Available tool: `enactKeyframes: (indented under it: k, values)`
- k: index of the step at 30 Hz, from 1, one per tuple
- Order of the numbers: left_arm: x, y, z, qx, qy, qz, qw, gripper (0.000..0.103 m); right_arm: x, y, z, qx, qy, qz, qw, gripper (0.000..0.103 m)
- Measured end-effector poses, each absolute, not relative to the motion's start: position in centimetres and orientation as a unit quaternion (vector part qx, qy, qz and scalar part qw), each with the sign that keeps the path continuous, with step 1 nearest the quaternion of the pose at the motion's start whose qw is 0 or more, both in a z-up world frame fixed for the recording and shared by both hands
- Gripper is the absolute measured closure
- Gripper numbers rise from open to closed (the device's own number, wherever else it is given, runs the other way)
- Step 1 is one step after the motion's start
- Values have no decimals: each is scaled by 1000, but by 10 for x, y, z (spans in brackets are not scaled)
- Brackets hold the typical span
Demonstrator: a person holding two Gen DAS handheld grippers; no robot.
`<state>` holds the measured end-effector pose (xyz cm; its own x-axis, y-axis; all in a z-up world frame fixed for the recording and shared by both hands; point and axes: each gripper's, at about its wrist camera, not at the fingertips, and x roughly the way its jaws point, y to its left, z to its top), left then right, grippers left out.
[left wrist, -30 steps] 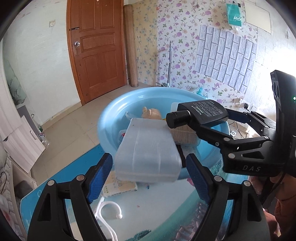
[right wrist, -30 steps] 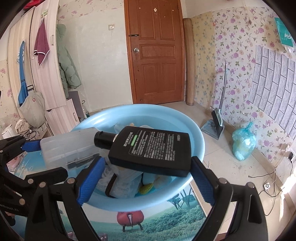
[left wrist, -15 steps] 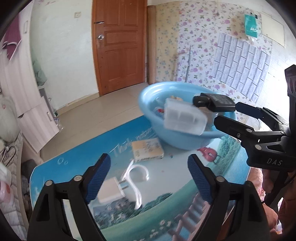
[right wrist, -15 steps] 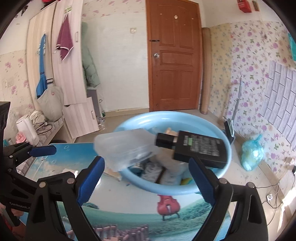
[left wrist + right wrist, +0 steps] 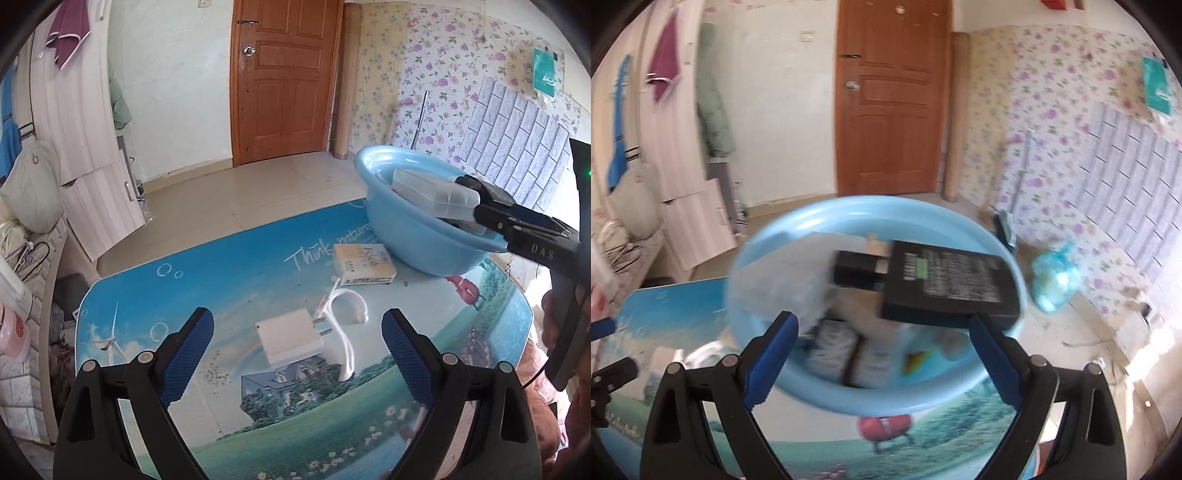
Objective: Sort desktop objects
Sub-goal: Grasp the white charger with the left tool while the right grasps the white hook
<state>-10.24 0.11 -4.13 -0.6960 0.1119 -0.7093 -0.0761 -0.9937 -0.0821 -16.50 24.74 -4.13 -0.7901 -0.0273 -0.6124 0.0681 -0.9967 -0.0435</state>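
The blue basin (image 5: 417, 236) serves as the landmark here: it sits at the far right part of the printed tabletop (image 5: 229, 280). Inside it, a translucent plastic box (image 5: 432, 194) leans against the near rim, partly over the edge, and in the right wrist view a flat black bottle (image 5: 945, 284) lies across the top of the basin's contents, its cap pointing toward the box. That view is smeared by motion, so the softer items below the bottle (a grey striped cloth-like thing and something yellow) cannot be identified with confidence.

The left gripper (image 5: 297, 347) hangs over the table well on the near side of the basin, its blue-padded jaws wide apart with nothing between them. Framed in that gap, on the table, lies a white charger plug (image 5: 290, 338) with a looped white cable (image 5: 345, 325) just beside it on the basin side. A small cream-coloured booklet or packet (image 5: 364, 264) rests closer still, its far corner tucked just under the basin's overhanging wall.

The right gripper (image 5: 882, 343) is held over the near rim of the basin, jaws likewise spread and holding nothing; the bottle lies beyond the fingertips, not between the pads. In the left wrist view the same gripper's black body reaches in over the basin's right side, with a hand (image 5: 554, 325) on its handle.
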Motion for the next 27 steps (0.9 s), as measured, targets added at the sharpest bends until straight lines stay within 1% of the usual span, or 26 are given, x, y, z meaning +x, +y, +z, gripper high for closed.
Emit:
enactKeyframes:
  k: [6,14,17,20,27]
  values:
    - [-103,-8,-57,-402,-36,914,42,10,-158,275,-39,320,-7,-947,-5,7]
    - [-103,-10,-75,-423,-34,905,38,10,-128,263,-37,292,-30,-954,56,7]
    - [-106,-11,-81,-435,-38,899,37,10,-117,250,-40,296,-28,-951,84,7]
    - [-110,-12,-86,-444,-44,894,36,10,-112,234,-47,310,-7,-945,108,7]
    - [-122,-7,-93,-449,-45,891,43,10,-107,209,-64,340,9,-930,140,8]
